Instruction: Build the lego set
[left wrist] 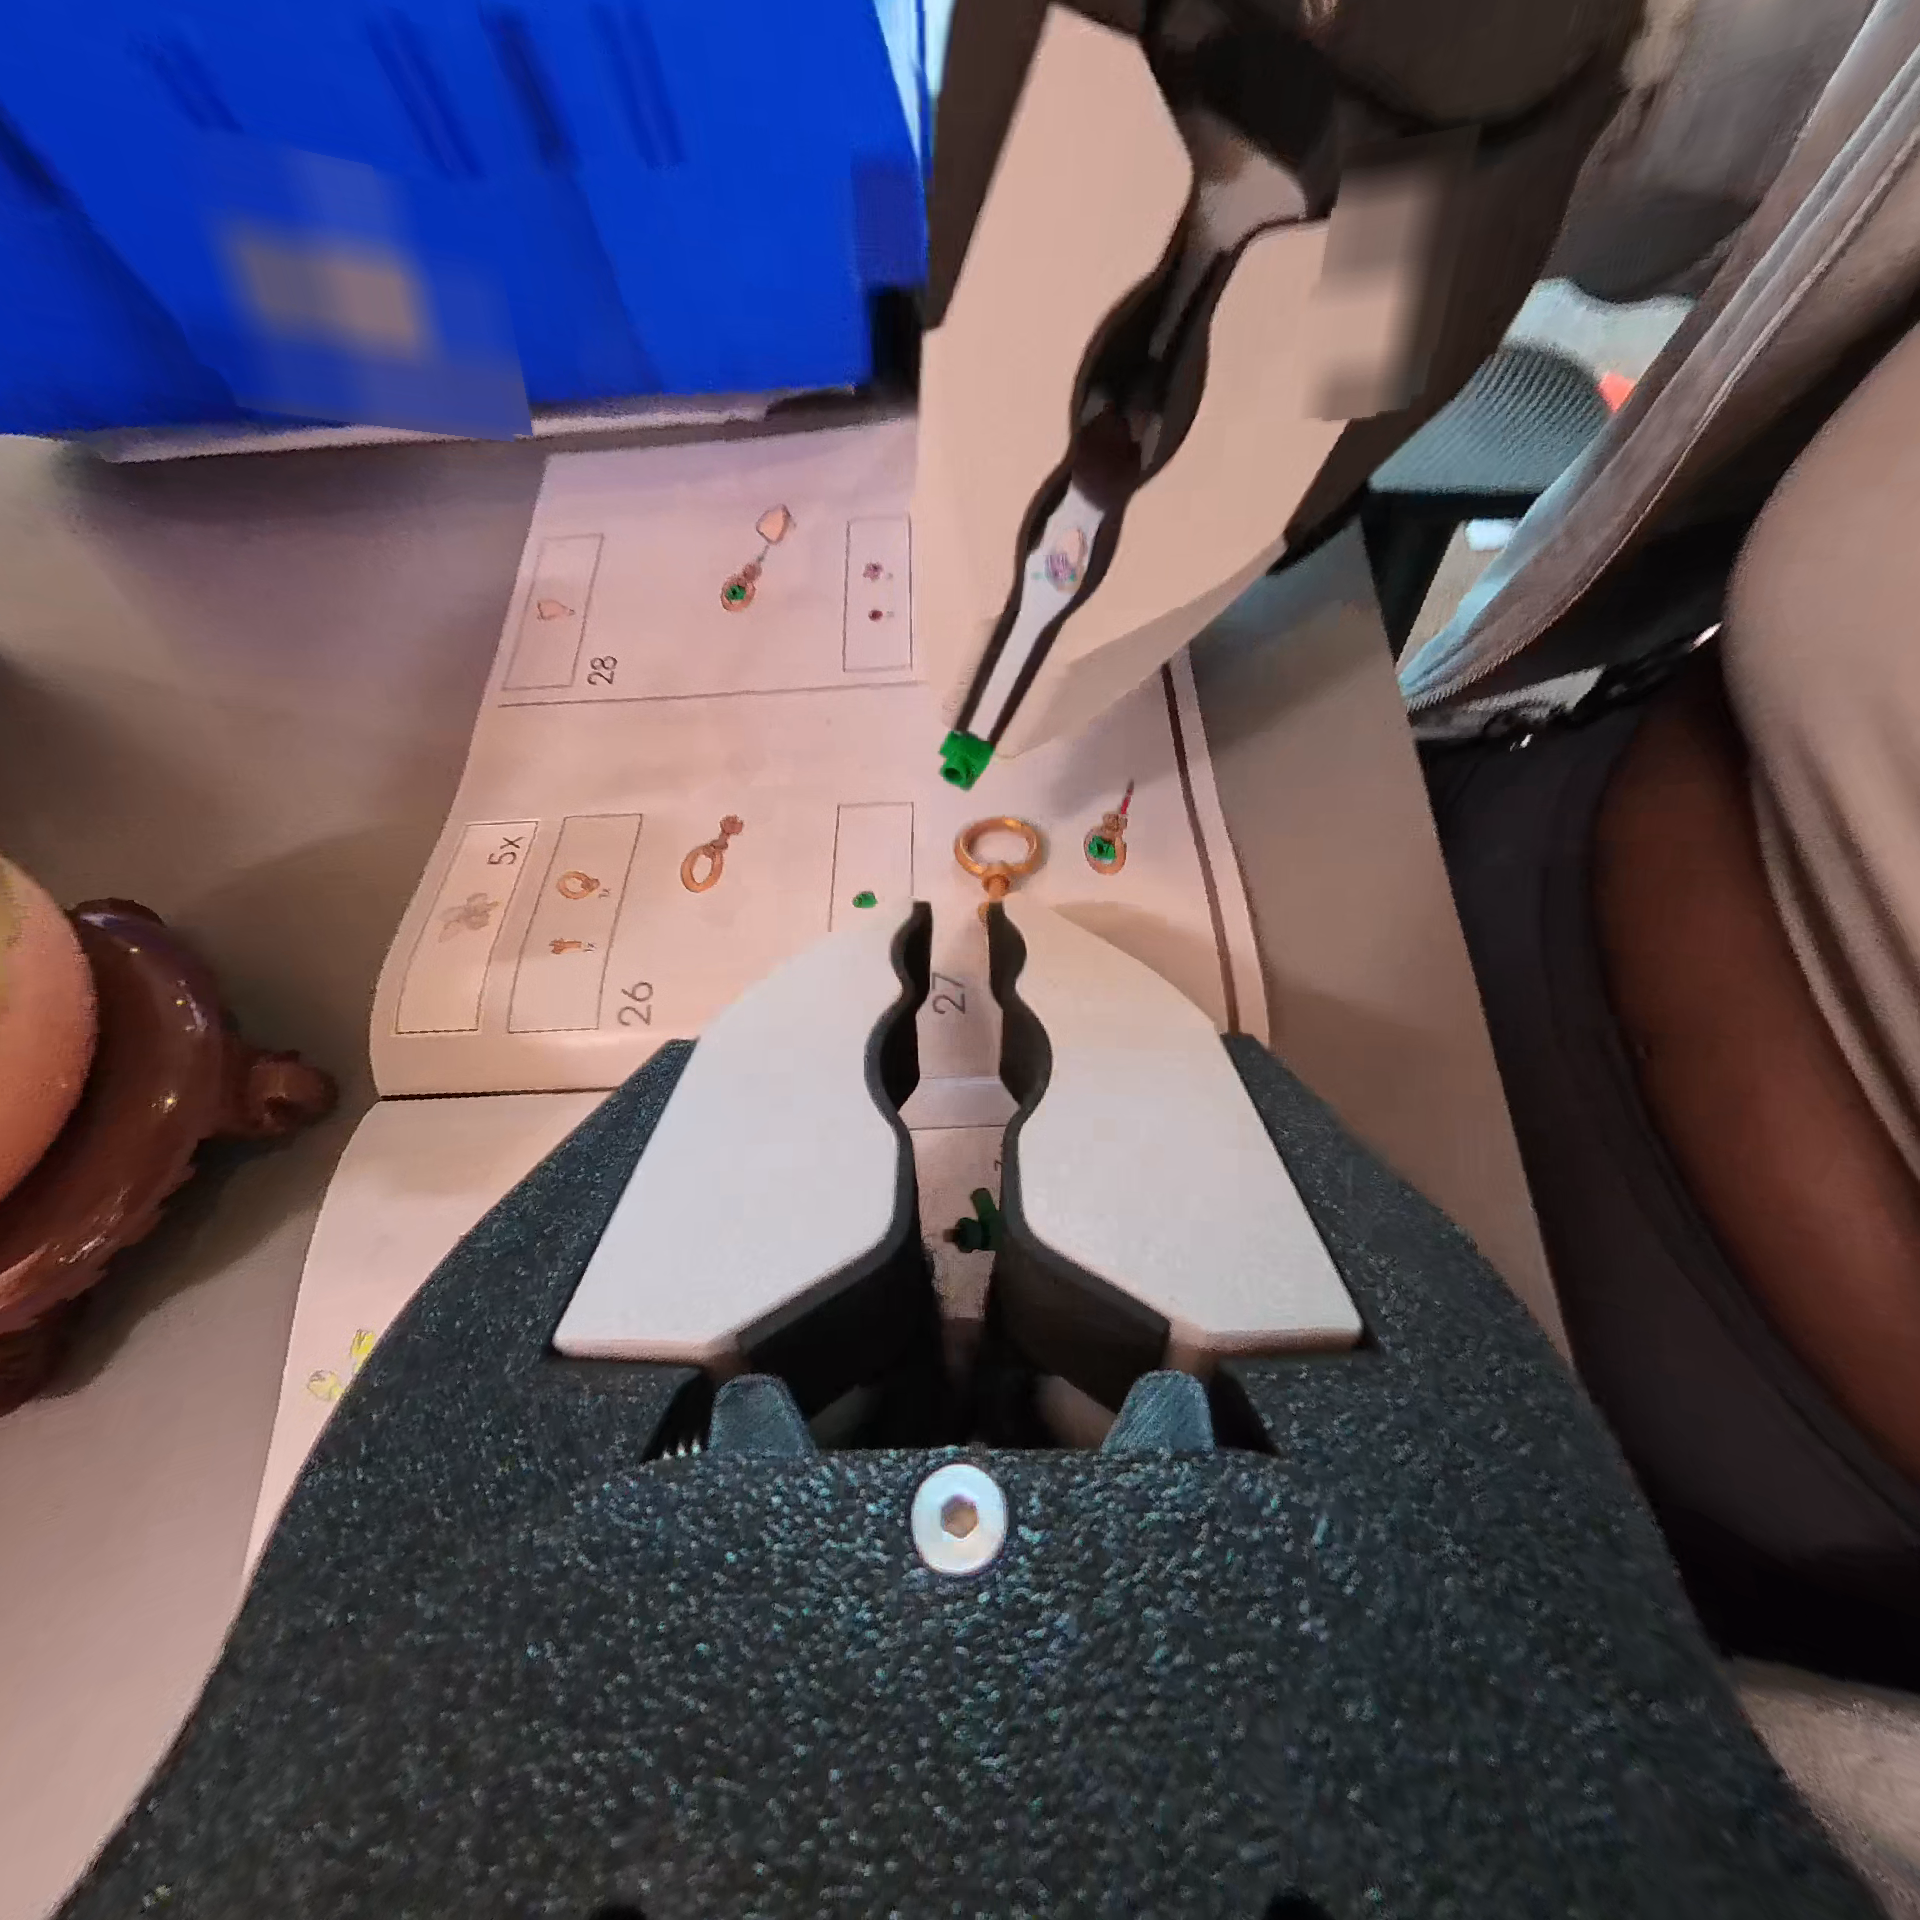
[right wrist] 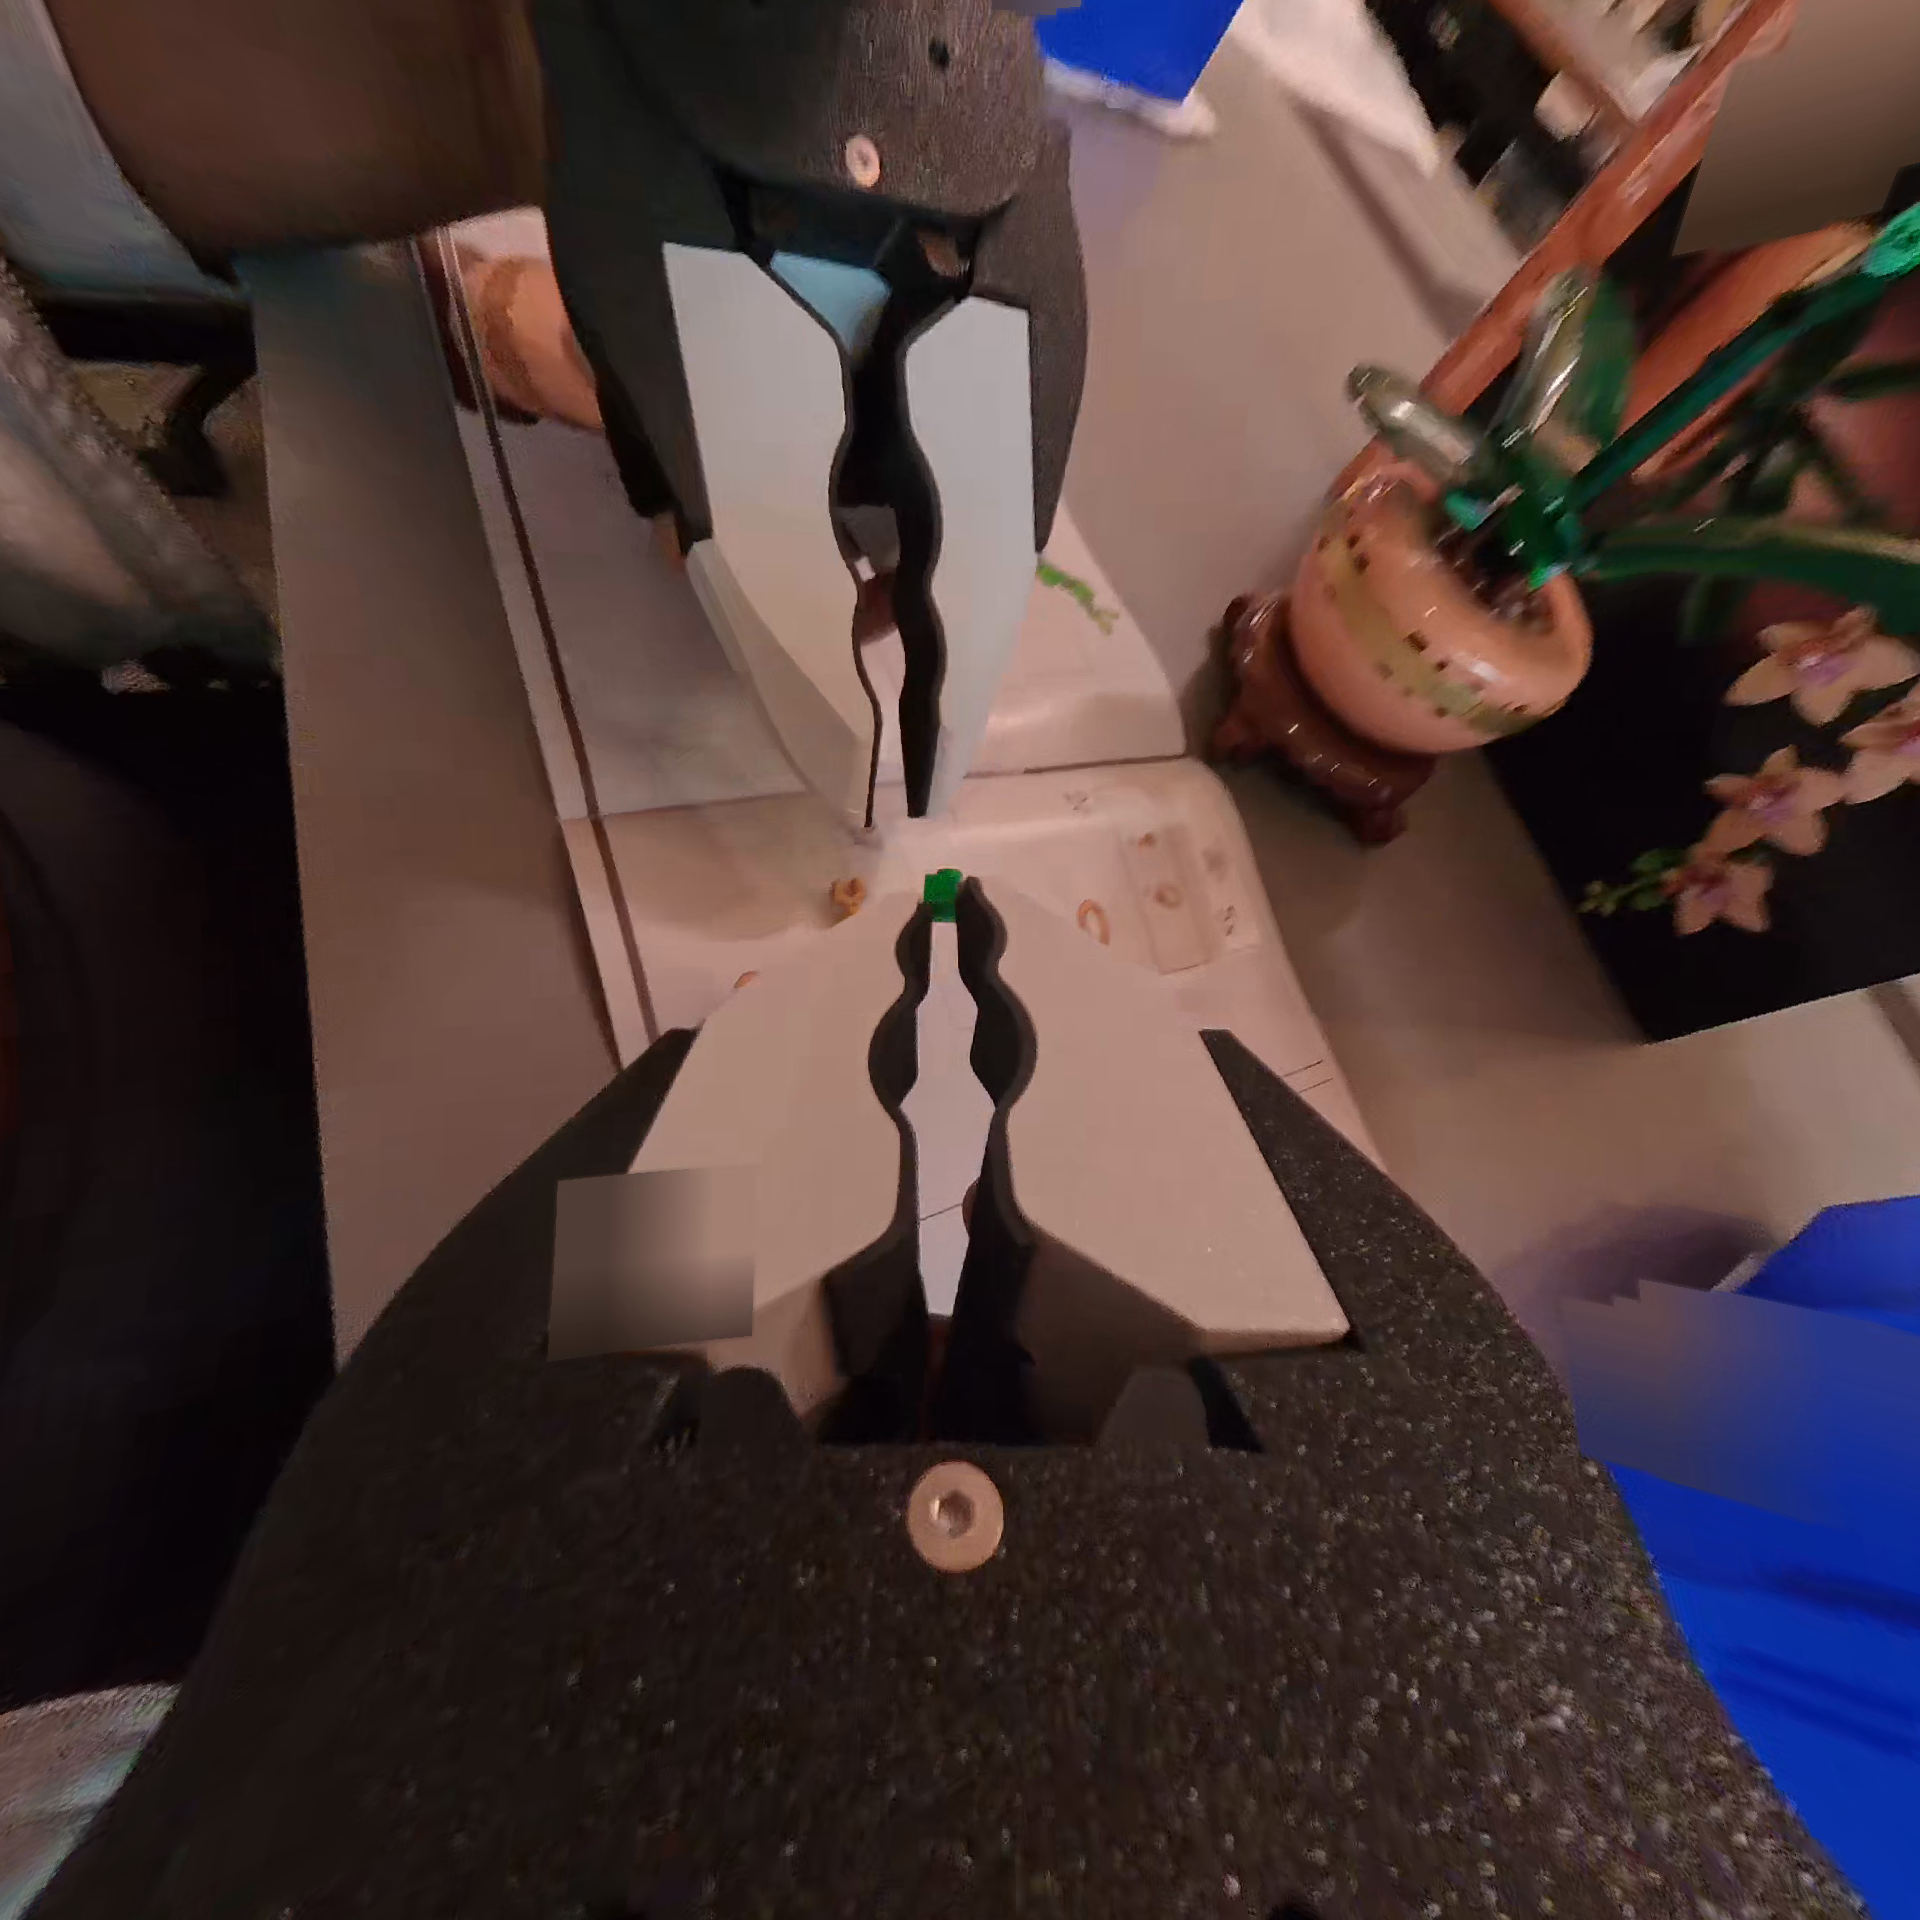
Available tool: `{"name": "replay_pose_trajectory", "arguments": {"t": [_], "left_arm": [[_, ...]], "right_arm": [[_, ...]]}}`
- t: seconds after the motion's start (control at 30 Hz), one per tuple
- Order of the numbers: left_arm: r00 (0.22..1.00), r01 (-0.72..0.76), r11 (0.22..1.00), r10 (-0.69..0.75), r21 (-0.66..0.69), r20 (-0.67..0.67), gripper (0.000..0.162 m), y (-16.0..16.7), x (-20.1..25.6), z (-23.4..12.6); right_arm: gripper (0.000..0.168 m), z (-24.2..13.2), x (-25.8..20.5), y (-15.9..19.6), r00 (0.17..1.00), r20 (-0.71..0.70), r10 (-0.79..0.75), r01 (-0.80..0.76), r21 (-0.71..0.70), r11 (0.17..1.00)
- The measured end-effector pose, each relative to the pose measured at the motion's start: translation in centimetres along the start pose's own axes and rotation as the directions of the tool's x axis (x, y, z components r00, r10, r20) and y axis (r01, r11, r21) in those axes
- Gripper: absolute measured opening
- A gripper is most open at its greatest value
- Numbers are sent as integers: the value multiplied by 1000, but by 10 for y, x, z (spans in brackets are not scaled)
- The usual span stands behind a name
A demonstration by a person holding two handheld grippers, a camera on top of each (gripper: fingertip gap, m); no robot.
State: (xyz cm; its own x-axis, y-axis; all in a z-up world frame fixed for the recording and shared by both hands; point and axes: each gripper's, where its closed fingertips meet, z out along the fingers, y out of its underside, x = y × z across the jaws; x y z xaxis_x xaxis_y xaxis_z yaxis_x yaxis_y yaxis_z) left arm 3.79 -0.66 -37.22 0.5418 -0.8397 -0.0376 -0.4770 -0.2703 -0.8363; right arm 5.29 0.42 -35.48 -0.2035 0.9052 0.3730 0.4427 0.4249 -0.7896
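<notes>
Right in the centre of the left wrist view, the left gripper (left wrist: 954,909) has its tips set a narrow gap apart, and the stem of a small gold ring piece (left wrist: 1000,847) sits against the right tip; whether it is truly clamped cannot be told from here. Just above it, the right gripper (left wrist: 971,740) comes down from the upper right, pinching a tiny green brick (left wrist: 963,758) at its very tips, the brick near the ring but apart from it. Both hover over the open instruction booklet (left wrist: 665,748) spread across the middle of the table (left wrist: 239,644). The right wrist view shows the same meeting from the other side: green brick (right wrist: 940,896) held at the right gripper (right wrist: 943,906) tips, the left gripper (right wrist: 891,805) pointing down from the top centre. Crowding the scene, a blue bin (left wrist: 416,208) fills the upper left, and a built flowerpot on a brown stand (right wrist: 1423,644) stands at the right with green stems (right wrist: 1683,457) reaching over. A printed box with flowers (right wrist: 1787,769) lies at the right edge, and a person's clothed body (left wrist: 1714,1039) closes off the right side of the left wrist view.
</notes>
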Motion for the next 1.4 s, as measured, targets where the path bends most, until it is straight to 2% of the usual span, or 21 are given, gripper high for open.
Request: {"name": "replay_pose_trajectory", "arguments": {"t": [0.03,0.13,0.23,0.33,0.57,0.87,1.07,1.4], "left_arm": [[1000,23,999,-23,35,-7,10,-4,-1,-3],[986,160,973,-148,169,-81,11,-21,0,-14],[923,371,865,-305,336,-234,11,-47,-1,-27],[878,470,811,-388,349,-280,13,-51,-6,-27],[886,453,817,-370,356,-279,16,-51,-4,-25],[875,464,801,-349,378,-335,16,-56,1,-29],[871,466,796,-335,386,-360,8,-58,5,-30],[884,436,802,-298,408,-359,7,-60,8,-33]], "right_arm": [[5,-2,3,-5,1000,-26,-16,17,38,999],[5,-9,14,-21,968,-184,-173,194,103,976],[5,-10,15,-33,899,-280,-338,374,86,923],[5,-9,17,-40,858,-331,-394,443,86,893],[5,-9,16,-48,823,-352,-445,503,89,860],[5,-11,11,-50,830,-338,-444,508,127,852],[5,-12,9,-52,832,-339,-439,508,147,849],[5,-13,9,-54,895,-305,-325,396,212,893]]}}
